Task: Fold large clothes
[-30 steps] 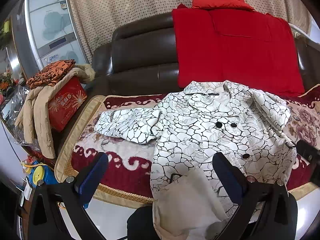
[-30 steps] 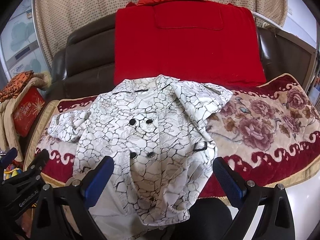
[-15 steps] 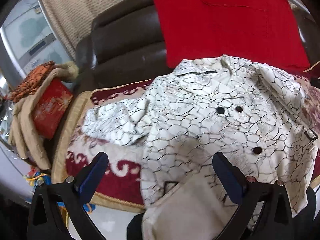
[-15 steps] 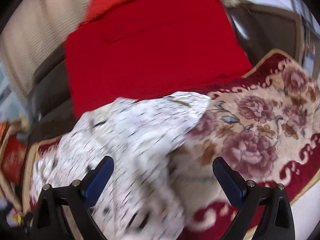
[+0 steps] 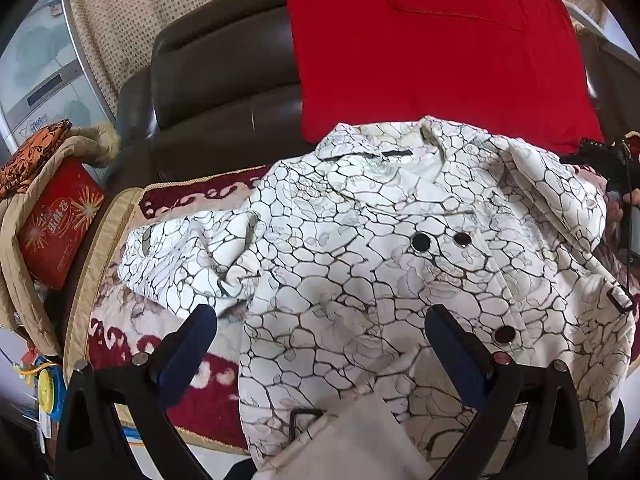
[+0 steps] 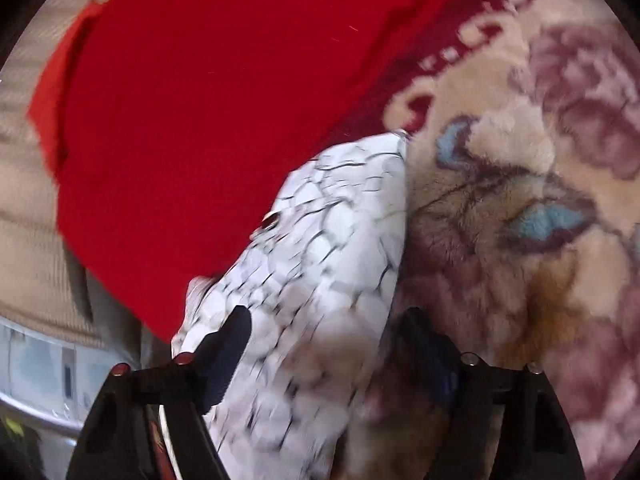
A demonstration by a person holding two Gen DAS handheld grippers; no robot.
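Note:
A white coat [image 5: 380, 264] with a black crackle print and black buttons lies face up on the floral sofa cover [image 5: 120, 320]. Its left sleeve is bunched out to the left. My left gripper [image 5: 320, 344] is open above the coat's lower front, holding nothing. My right gripper [image 6: 324, 344] is open and close over the coat's folded right shoulder and sleeve [image 6: 328, 248], with the cloth between its fingers. It also shows at the right edge of the left wrist view [image 5: 612, 160].
A red blanket [image 5: 432, 52] hangs over the brown leather sofa back [image 5: 224, 88]. A red box [image 5: 60, 220] with beige and orange clothes draped on it sits at the left. A grey cabinet [image 5: 36, 72] stands behind it.
My right gripper has swung right and dropped close onto the coat's right shoulder, with its jaws narrowing. My left gripper has moved in closer over the coat.

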